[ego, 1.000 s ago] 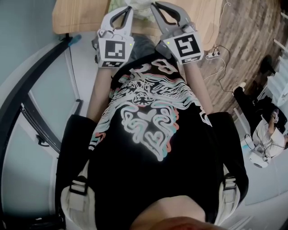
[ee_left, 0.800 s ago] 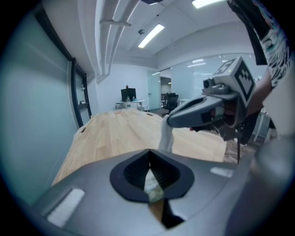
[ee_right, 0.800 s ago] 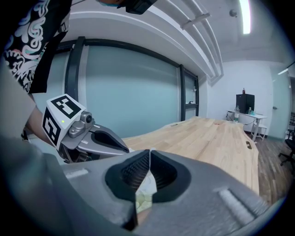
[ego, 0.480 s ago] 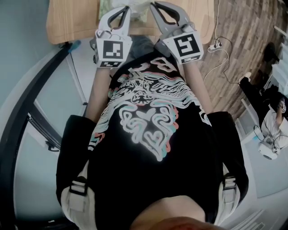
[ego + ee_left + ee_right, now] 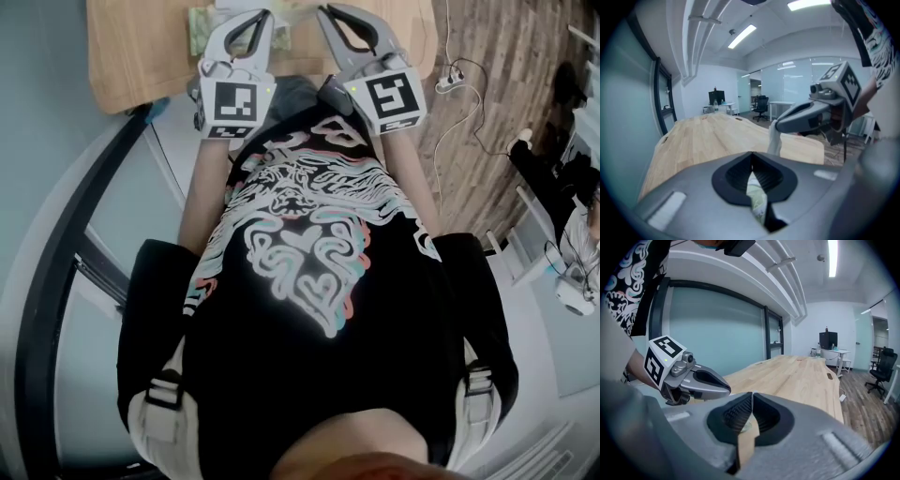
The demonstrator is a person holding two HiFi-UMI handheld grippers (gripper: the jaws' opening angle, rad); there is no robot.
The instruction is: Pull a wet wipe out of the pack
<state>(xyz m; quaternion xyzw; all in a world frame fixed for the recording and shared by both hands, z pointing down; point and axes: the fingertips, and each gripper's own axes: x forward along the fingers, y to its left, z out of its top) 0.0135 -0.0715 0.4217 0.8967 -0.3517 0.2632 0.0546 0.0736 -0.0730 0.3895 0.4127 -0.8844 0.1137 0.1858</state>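
- The left tongs point(image 5: 751, 157) are squeezed shut on the wipe pack point(image 5: 757, 199). It is a soft green and white thing pinched between the two jaws.
- The right tongs point(image 5: 776, 125) are squeezed shut too. A white wet wipe point(image 5: 774, 140) hangs down from their tip, just beside the tip of the left tongs.
- The bottom end of the wet wipe goes behind the body of the left tongs. I cannot tell if it has come free of the pack.
- Both tongs are side by side above the near end of the wooden worktop point(image 5: 703, 140). The pack is lifted up in the left tongs, not lying flat.
- I think the step now is the pull itself: getting the wipe all the way out.
- To do it well, the left tongs should hold the pack tight and not move.
- The right tongs should go straight away from the left tongs, slowly and smoothly.
- A quick tug could tear the thin wipe, or make the pack slip out of the left tongs.
- Pulling sideways could drag out the next wipe too, so a straight pull away from the pack is best.
- Neither tongs should let go until the whole wipe hangs free.
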